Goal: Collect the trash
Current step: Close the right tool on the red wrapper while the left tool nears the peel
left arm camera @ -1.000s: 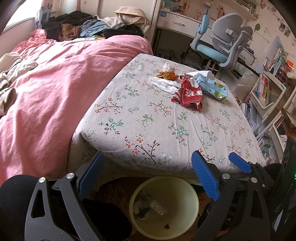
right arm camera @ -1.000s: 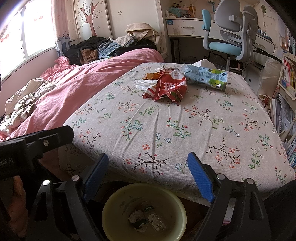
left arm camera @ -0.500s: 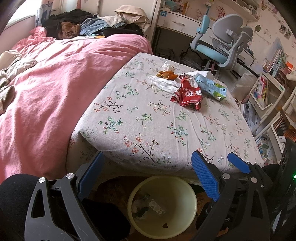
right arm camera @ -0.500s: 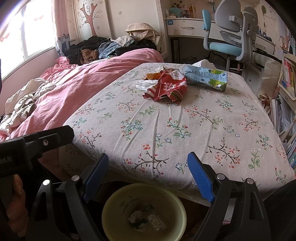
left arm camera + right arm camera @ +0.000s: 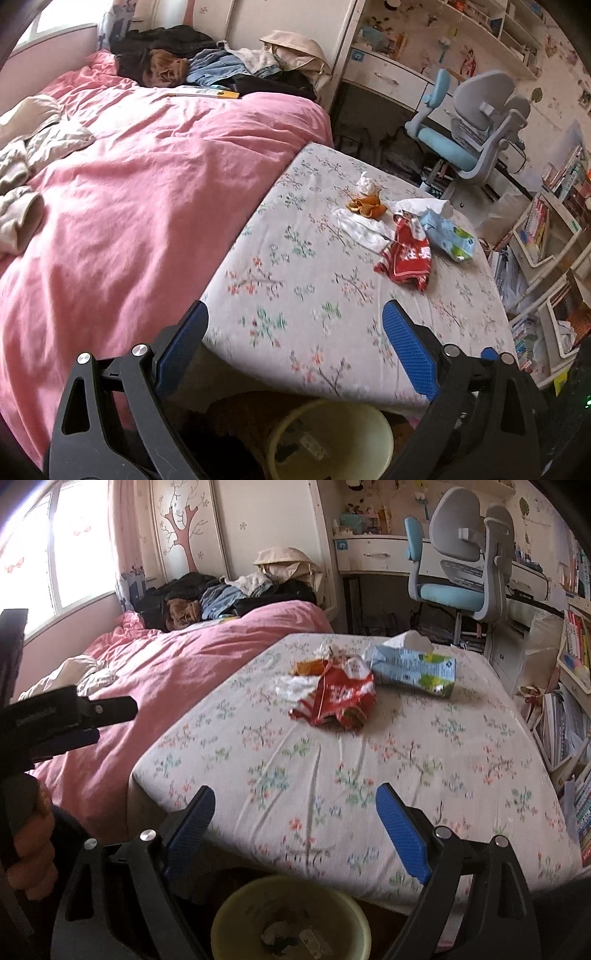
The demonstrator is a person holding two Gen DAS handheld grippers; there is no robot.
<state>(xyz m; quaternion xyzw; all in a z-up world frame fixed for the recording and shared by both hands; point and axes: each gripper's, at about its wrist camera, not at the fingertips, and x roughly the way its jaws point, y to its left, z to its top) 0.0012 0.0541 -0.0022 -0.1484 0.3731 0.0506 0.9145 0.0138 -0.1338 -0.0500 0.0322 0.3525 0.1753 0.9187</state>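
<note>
From the left wrist view, your left tongs (image 5: 295, 343) stand wide apart with nothing between the blue pads, tilted down over the near edge of the floral tabletop (image 5: 295, 295); the pale yellow bin (image 5: 332, 443) sits on the floor just below that edge, with a few scraps inside; the trash lies well ahead near the far end: a red snack wrapper (image 5: 404, 260), a light blue packet (image 5: 448, 240) just beside it, a white tissue (image 5: 364, 229), and orange peel (image 5: 365, 206) behind that; a pink duvet (image 5: 129, 206) covers the bed on the left, with a heap of clothes (image 5: 207, 62) at its head; a blue-and-grey desk chair (image 5: 469, 129) stands beyond the tabletop.

From the right wrist view, your right tongs (image 5: 295, 827) are likewise spread wide and empty, angled down above the same near edge; the bin (image 5: 291, 919) shows directly beneath them; the red wrapper (image 5: 336, 701) and the blue packet (image 5: 413, 668) rest touching or nearly so on the cloth; your left hand (image 5: 29, 845) grips its tool at the left border; a window (image 5: 55, 554) lights the wall behind the bed.
</note>
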